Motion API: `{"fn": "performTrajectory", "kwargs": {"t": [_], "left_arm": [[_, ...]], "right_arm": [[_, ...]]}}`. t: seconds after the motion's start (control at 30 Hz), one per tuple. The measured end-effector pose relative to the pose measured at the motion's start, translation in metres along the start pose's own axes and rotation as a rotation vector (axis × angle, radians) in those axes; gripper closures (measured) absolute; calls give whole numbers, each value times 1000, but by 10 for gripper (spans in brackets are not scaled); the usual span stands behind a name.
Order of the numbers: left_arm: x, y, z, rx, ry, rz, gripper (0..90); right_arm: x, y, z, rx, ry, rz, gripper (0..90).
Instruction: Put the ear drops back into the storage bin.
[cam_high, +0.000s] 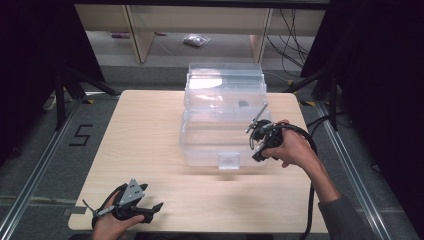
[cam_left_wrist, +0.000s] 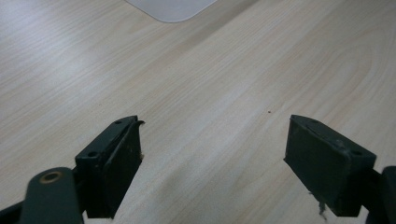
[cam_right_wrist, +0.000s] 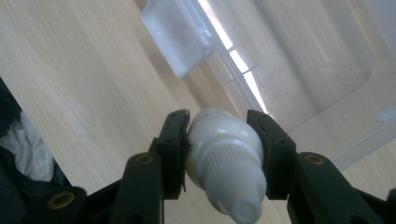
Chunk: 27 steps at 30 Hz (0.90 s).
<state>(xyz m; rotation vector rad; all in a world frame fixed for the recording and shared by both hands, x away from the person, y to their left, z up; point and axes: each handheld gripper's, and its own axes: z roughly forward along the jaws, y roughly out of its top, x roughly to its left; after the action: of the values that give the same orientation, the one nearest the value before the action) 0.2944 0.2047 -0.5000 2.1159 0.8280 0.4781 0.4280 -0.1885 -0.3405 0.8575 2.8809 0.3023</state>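
Already the right gripper (cam_right_wrist: 218, 140) is clamped on a small white bottle (cam_right_wrist: 223, 163), low centre in its own view, above the clear box (cam_high: 222, 115) at mid-frame in the high view. Judging by that, the pickup is done; placing it remains. Bottom left, the left gripper (cam_left_wrist: 212, 170) rests spread apart over the table (cam_high: 150, 130).
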Motion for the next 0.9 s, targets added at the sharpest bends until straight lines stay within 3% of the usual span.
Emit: {"fn": "performTrajectory", "kwargs": {"t": [0.03, 0.33, 0.43, 0.5, 0.53, 0.6, 0.7, 0.9], "left_arm": [[0, 0, 0, 1, 0, 1, 179], [0, 0, 0, 1, -1, 0, 179], [2, 0, -1, 11, 8, 21, 179], [0, 0, 0, 2, -3, -1, 179], [3, 1, -1, 14, 9, 31, 179], [3, 0, -1, 16, 6, 40, 179], [3, 0, -1, 13, 8, 34, 179], [3, 0, -1, 11, 4, 31, 179]], "right_arm": [[-3, 1, -1, -6, 4, -29, 602], [-17, 9, -2, 5, -7, -1, 602], [-21, 11, -2, 12, -7, 14, 602], [-26, 13, -2, 24, -11, 30, 602], [-30, 15, -1, 21, -11, 48, 602], [-34, 17, -1, 34, -20, 63, 602], [-41, 19, 0, 26, -17, 61, 602], [-59, 24, 13, 46, -20, 104, 602]]}}
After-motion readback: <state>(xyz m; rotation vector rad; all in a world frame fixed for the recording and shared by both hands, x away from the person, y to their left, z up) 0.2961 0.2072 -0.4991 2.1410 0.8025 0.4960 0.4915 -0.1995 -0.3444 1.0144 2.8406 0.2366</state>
